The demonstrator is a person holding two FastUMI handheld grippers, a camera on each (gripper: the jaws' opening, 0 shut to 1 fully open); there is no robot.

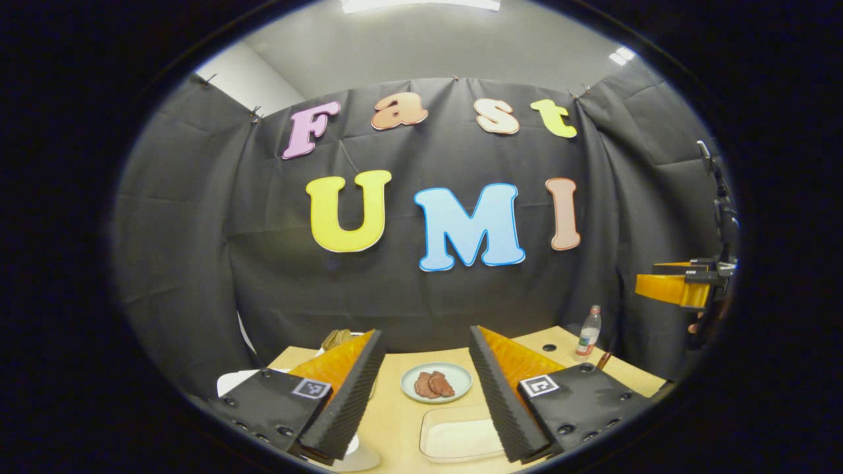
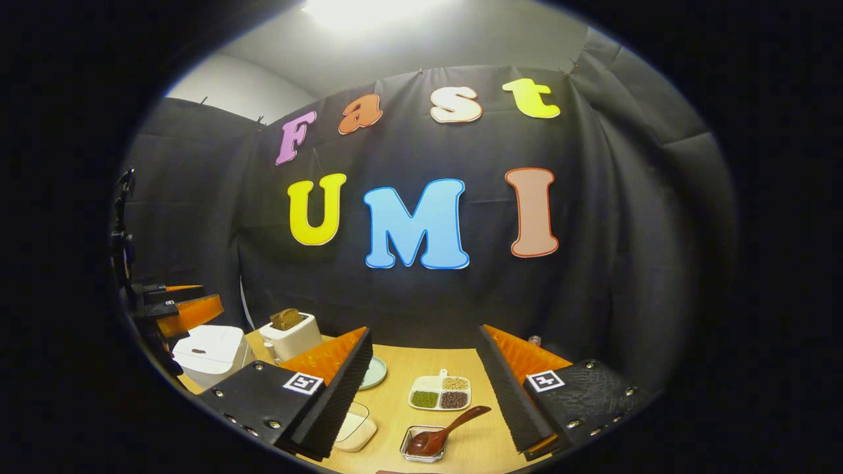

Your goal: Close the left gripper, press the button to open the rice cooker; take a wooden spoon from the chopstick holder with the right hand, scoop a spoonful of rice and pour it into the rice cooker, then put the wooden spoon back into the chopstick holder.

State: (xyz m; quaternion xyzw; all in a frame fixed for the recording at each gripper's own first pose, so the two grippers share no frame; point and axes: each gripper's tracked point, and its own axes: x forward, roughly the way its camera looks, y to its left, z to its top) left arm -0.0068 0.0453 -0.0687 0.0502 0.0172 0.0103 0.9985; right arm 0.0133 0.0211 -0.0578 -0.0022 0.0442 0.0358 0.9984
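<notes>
The counter (image 2: 421, 368) is pale wood and carries everything, with the black cloth wall behind it. The biggest thing on it is the rice cooker (image 2: 209, 355), a white rounded box at the far left of the right gripper view, its lid down. Just beside it stands a white toaster (image 2: 290, 337) with brown bread sticking up from the slot. In the left gripper view a pale round plate (image 1: 436, 382) holding brown slices of meat sits between the fingers, and nearer the camera lies a clear rectangular tray (image 1: 458, 434); a small clear bottle (image 1: 588, 332) stands upright toward the back right. In the right gripper view a white divided dish (image 2: 440, 392) holds green, tan and dark grains in separate sections. The wooden spoon (image 2: 444, 431) is dark reddish-brown and glossy, its bowl resting in a small clear square container (image 2: 423, 444) near the front edge, its handle angled up and to the right. The left tongs (image 1: 421, 395) are held apart above the counter, gripping nothing. The right tongs (image 2: 425, 395) are likewise spread wide with nothing between them.
</notes>
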